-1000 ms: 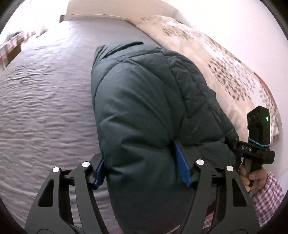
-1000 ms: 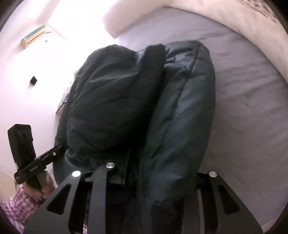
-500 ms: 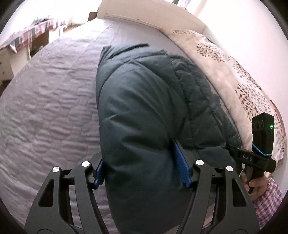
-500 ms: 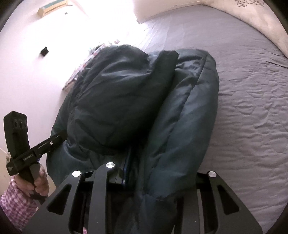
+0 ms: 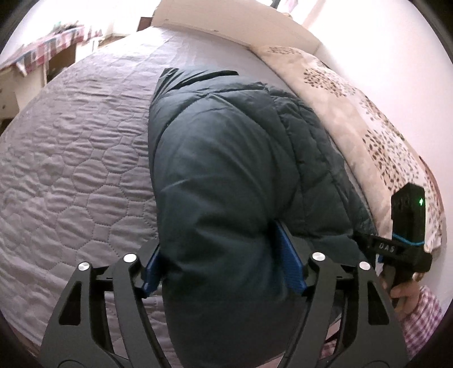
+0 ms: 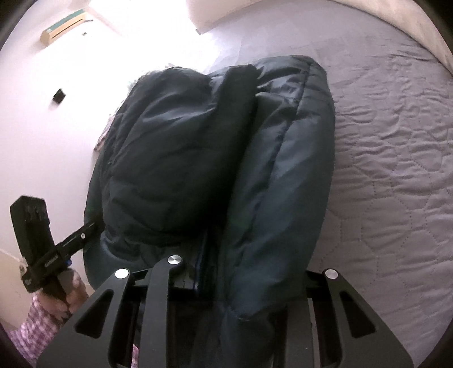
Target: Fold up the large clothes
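A dark teal puffer jacket [image 5: 226,169] is folded into a thick bundle and held up over the grey quilted bed [image 5: 70,158]. My left gripper [image 5: 223,266] is shut on one thick edge of the bundle, its blue pads [image 5: 288,266] pressing either side. My right gripper [image 6: 243,280] is shut on the other edge of the same jacket [image 6: 226,158]; its fingertips are buried in the fabric. The right gripper's body also shows in the left wrist view [image 5: 405,243], and the left gripper's in the right wrist view [image 6: 48,254].
A cream blanket with a brown leaf print [image 5: 368,124] lies along the bed's far side by the wall. A headboard [image 5: 232,25] stands at the bed's end. A desk with a checked cloth [image 5: 42,53] is beyond the bed. An air conditioner [image 6: 65,27] hangs on the wall.
Both grippers have carried the jacket bundle forward and tilted it down over the bed; more of the quilt and room shows. The grips have not changed.
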